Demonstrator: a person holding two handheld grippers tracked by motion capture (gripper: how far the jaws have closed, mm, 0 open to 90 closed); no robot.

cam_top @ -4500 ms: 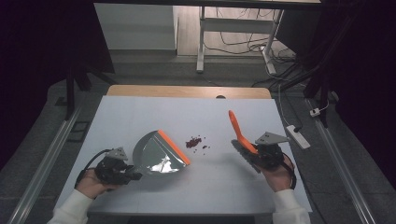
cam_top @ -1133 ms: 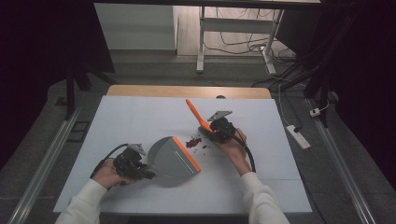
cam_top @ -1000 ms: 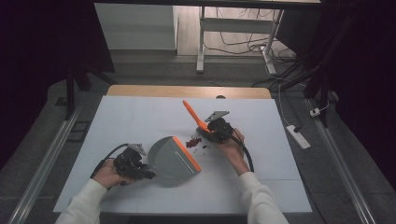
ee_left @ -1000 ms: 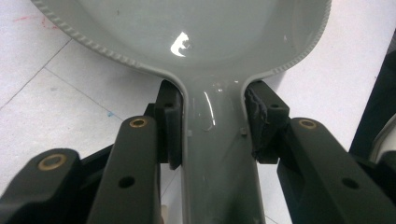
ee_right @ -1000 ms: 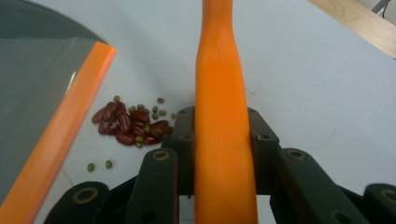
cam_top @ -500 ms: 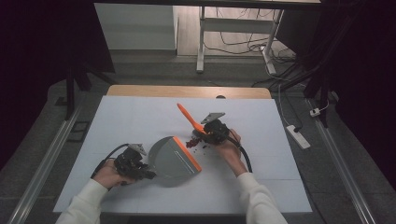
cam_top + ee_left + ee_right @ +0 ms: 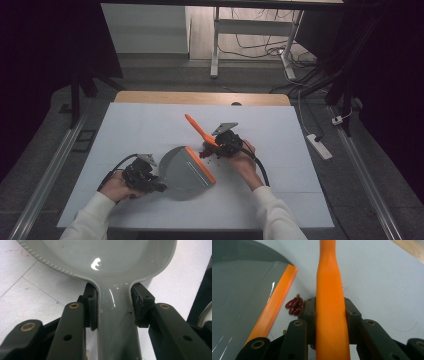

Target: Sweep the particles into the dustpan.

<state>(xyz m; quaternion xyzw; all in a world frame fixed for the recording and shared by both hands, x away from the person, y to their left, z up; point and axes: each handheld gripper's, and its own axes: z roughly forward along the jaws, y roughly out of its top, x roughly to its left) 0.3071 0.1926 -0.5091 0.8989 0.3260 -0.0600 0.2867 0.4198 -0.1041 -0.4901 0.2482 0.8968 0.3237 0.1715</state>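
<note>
Left tongs [image 7: 113, 312] clamped on the narrow handle of a glossy grey plastic dustpan with an orange rubber lip [image 7: 187, 167], jaws pressed against both sides of the handle just behind the bowl. Pan lying on the white tabletop [image 7: 125, 130], bowl spreading ahead of those tongs, orange lip on the side facing the right tongs.

Right tongs [image 7: 329, 312] clamped on the long orange plastic handle of a brush [image 7: 328, 290], handle running up between the jaws and rising beyond them, tilted away from the person in the high view. Small heap of dark red beans [image 7: 295, 306] on the tabletop just under and beside the right tongs' jaws, in the gap between them and the pan's orange lip, close to the lip.
</note>
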